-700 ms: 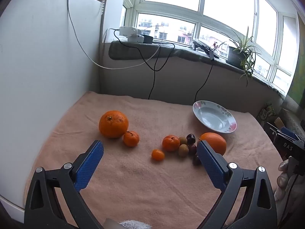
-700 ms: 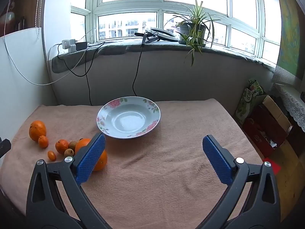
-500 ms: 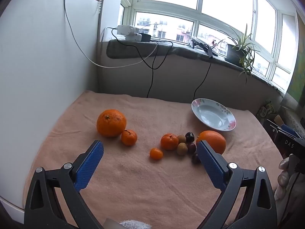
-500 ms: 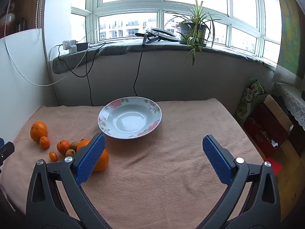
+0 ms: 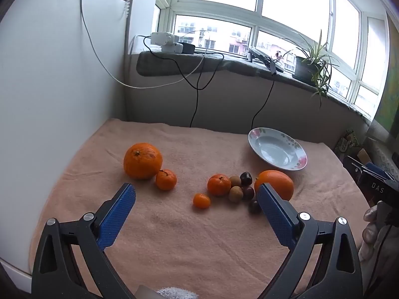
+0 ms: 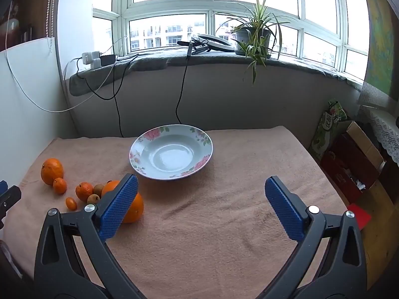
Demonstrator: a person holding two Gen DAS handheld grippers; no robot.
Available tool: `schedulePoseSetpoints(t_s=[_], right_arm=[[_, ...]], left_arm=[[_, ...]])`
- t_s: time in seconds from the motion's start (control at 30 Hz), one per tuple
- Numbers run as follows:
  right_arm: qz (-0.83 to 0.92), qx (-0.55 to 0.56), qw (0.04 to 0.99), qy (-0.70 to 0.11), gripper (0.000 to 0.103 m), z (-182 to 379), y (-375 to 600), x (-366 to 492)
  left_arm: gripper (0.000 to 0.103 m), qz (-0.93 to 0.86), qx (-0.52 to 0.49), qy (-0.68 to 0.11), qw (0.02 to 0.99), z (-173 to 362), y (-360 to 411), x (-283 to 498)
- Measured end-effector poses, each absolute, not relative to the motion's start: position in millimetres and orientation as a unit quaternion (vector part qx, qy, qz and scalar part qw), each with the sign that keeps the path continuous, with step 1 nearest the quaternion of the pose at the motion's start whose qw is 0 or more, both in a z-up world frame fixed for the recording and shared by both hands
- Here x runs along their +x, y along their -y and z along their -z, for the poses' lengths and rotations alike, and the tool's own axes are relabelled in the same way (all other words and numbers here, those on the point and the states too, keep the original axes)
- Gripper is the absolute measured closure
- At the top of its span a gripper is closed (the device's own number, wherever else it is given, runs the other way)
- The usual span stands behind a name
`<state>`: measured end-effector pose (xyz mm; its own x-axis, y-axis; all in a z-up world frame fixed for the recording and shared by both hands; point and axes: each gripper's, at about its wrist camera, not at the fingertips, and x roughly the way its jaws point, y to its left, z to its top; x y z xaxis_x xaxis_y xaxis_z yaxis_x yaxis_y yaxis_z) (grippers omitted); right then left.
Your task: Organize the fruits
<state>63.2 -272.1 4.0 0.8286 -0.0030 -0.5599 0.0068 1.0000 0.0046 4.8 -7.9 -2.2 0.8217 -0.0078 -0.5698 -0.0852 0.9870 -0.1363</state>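
Observation:
Fruit lies loose on a peach towel [image 5: 189, 244]. A big orange [image 5: 142, 160] and a mandarin [image 5: 166, 179] sit at the left. A second mandarin [image 5: 219, 185], a tiny orange fruit [image 5: 201, 200], brown kiwis [image 5: 236, 193] and dark cherries [image 5: 246, 177] cluster in the middle beside another big orange [image 5: 276, 183]. An empty floral plate [image 5: 298, 160] stands behind them; it also shows in the right wrist view [image 6: 139, 162]. My left gripper [image 5: 195, 194] is open and empty above the towel, short of the fruit. My right gripper [image 6: 200, 183] is open and empty before the plate.
A white wall panel [image 5: 49, 99] borders the table's left side. Cables [image 5: 197, 94] hang from the windowsill behind. A potted plant [image 6: 251, 39] stands on the sill. Cardboard boxes [image 6: 354, 164] sit on the floor beyond the table's right edge.
My left gripper has drawn back and tilted slightly, so the fruit sits a little higher and further off in its view. My right gripper has shifted slightly left. Both stay open.

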Motion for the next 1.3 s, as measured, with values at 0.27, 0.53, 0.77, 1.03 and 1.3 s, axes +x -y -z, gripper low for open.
schedulePoseSetpoints(t_s=[0.27, 0.53, 0.77, 1.03, 1.3], right_arm=[[-0.002, 0.003, 0.956, -0.294, 0.0, -3.6, 269.1, 60.7], [-0.003, 0.003, 0.956, -0.295, 0.0, -3.8, 267.4, 60.3], [-0.003, 0.003, 0.955, -0.297, 0.0, -5.2, 266.6, 60.4], [-0.005, 0.002, 0.954, -0.299, 0.0, -5.1, 265.5, 61.2], [-0.006, 0.001, 0.953, -0.302, 0.0, -3.2, 264.2, 62.5]], left_arm=[[0.005, -0.02, -0.08, -0.298, 0.951, 1.8, 7.2, 4.0], [0.005, -0.02, -0.082, -0.296, 0.951, 0.4, 6.1, 3.1], [0.005, -0.02, -0.082, -0.296, 0.951, -0.3, 6.6, 2.9], [0.005, -0.02, -0.082, -0.296, 0.952, 0.1, 6.6, 2.4], [0.005, -0.019, -0.082, -0.296, 0.951, 0.4, 6.4, 3.1]])
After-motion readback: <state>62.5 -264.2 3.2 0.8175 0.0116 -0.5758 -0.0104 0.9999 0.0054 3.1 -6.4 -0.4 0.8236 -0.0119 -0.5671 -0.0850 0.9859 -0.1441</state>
